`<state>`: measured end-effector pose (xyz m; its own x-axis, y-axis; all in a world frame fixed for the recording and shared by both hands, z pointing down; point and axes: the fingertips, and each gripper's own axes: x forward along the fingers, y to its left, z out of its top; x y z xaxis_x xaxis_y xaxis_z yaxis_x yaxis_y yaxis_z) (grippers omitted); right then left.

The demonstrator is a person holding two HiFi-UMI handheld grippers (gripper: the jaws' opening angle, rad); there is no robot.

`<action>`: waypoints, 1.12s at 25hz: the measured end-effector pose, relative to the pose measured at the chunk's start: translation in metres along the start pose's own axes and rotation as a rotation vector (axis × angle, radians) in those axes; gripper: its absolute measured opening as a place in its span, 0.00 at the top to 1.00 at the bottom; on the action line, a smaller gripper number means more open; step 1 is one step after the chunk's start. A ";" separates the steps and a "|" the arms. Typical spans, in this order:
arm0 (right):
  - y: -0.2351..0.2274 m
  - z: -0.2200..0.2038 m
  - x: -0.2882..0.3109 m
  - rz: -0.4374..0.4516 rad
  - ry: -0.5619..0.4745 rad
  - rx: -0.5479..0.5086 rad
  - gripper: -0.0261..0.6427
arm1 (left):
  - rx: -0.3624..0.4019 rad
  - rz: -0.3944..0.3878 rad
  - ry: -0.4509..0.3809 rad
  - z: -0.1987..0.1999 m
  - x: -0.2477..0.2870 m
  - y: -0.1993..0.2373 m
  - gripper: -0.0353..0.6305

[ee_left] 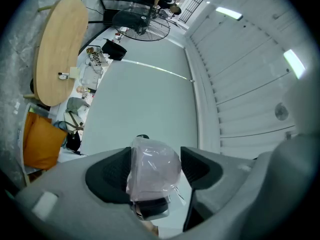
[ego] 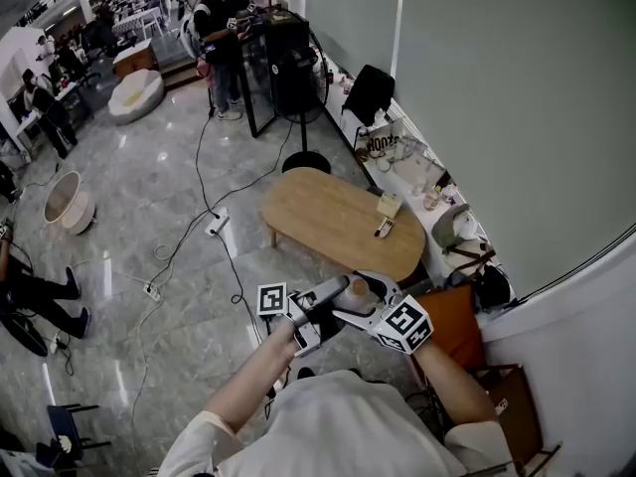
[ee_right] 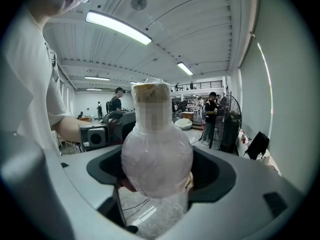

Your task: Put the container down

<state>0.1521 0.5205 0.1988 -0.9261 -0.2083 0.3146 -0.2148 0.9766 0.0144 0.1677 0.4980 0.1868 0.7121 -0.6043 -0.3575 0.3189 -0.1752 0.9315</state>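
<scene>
Forearms (ego: 248,378) reaching forward, left claw (ego: 336,290) and right claw (ego: 370,298) meeting, both clamped on one container (ego: 357,287)

On oval wooden table (ego: 318,219), small box (ego: 389,205)

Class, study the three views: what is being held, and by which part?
The plastic-wrapped container: the right hand-held gripper clamps its round body, the left hand-held gripper its narrower end.

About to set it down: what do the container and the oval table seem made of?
Container: translucent, faintly pink body, plastic or glass, cannot tell which; wrapped in clear glossy film, going by wrinkles and highlights.
Oval table: probably wood or veneer, matte, even pale tan top.
</scene>
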 end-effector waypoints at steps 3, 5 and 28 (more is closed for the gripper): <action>0.005 0.002 0.005 -0.001 0.003 0.001 0.38 | -0.007 -0.005 0.003 0.000 -0.006 -0.005 0.49; 0.008 0.002 0.009 -0.003 0.004 0.002 0.38 | -0.010 -0.005 0.004 0.001 -0.011 -0.006 0.49; 0.026 -0.004 0.071 -0.041 0.024 0.049 0.38 | -0.057 0.025 0.032 0.035 -0.064 -0.003 0.49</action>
<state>0.0816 0.5308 0.2250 -0.9086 -0.2464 0.3372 -0.2680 0.9632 -0.0182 0.0991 0.5099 0.2096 0.7394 -0.5828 -0.3370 0.3355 -0.1150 0.9350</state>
